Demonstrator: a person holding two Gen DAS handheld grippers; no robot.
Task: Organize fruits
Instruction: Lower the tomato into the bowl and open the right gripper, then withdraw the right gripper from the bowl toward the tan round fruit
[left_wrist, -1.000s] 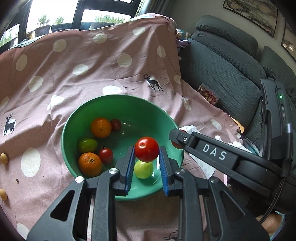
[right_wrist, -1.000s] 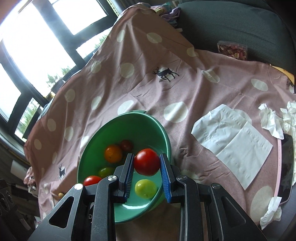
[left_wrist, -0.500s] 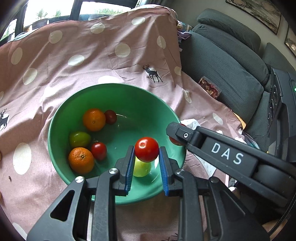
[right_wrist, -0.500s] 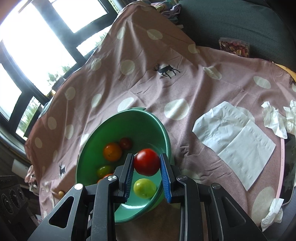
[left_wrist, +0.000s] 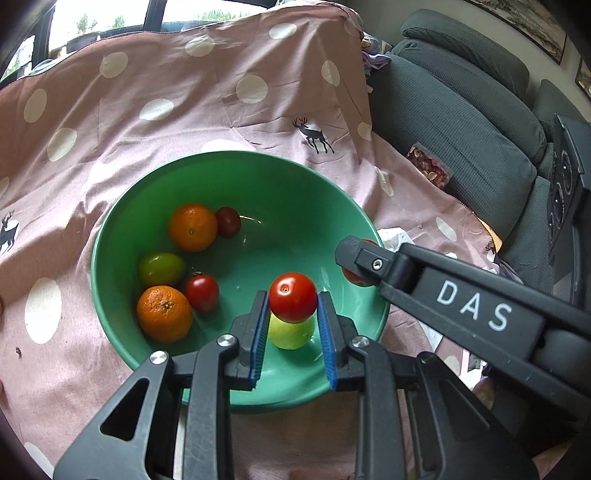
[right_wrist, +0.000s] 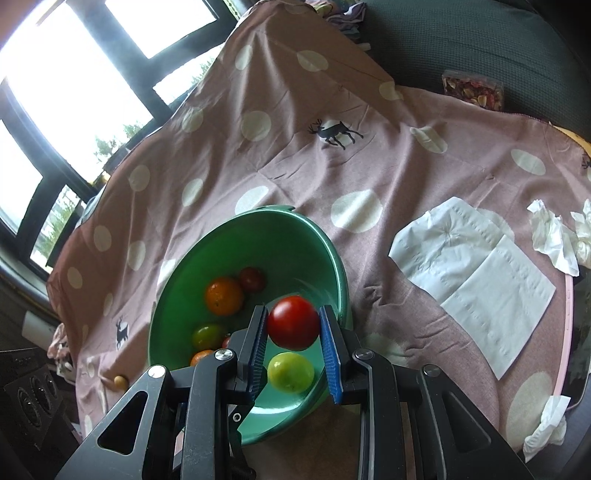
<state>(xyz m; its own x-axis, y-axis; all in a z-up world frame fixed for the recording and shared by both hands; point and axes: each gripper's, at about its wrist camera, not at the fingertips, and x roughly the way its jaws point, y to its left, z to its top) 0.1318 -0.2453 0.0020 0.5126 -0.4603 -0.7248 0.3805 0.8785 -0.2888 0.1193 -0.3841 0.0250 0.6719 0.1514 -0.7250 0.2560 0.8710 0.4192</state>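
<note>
A green bowl (left_wrist: 295, 184) sits on a pink dotted cloth; it also shows in the right wrist view (right_wrist: 295, 229). In it lie two oranges (left_wrist: 192, 227), a green tomato (left_wrist: 161, 268), small red tomatoes (left_wrist: 202, 293) and a yellow-green fruit (left_wrist: 291, 334). My left gripper (left_wrist: 293, 306) is shut on a red tomato (left_wrist: 293, 297) above the bowl's near side. My right gripper (right_wrist: 293, 328) is shut on a red tomato (right_wrist: 293, 322) over the bowl's right rim; its fingers (left_wrist: 373, 263) reach in from the right in the left wrist view.
White napkins (right_wrist: 476, 273) and crumpled tissues (right_wrist: 554, 236) lie on the cloth right of the bowl. A grey sofa (left_wrist: 461, 110) with a snack packet (left_wrist: 428, 168) stands behind. A small yellow fruit (right_wrist: 120, 381) lies on the cloth left of the bowl.
Both grippers have moved closer over the bowl with their tomatoes still held. The bowl looks larger in the left wrist view.
</note>
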